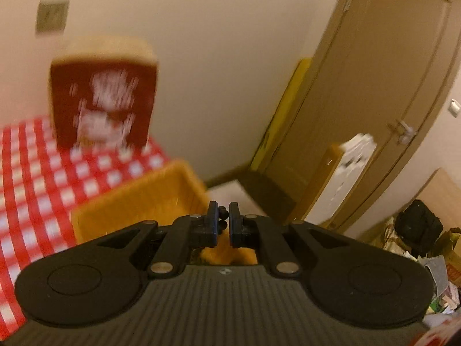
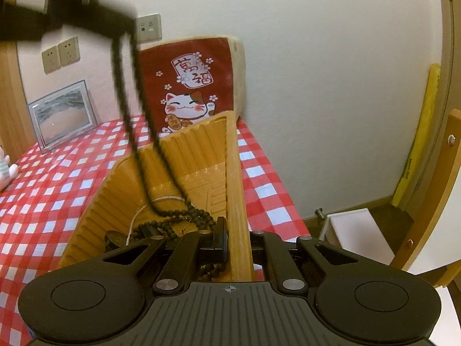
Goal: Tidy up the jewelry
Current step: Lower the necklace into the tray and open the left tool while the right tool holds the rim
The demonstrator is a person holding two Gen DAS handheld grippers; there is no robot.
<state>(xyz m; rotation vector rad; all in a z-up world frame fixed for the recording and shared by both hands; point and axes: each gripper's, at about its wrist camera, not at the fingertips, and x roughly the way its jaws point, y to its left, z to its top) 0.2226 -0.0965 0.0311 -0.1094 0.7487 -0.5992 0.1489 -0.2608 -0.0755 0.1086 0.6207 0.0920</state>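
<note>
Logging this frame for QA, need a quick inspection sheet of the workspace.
Surface: red-and-white checked tablecloth.
Job's things: ribbed orange plastic bin holding dark bead strands and a white pearl strand; a black bead necklace hangs into it.
Clutter: red lucky-cat cushion, framed grey picture.
Grippers: left gripper shut on black bead necklace; right gripper straddles the bin's right wall.
Cables: nothing seen.
Surroundings: cream wall, wall sockets, wooden door.
</note>
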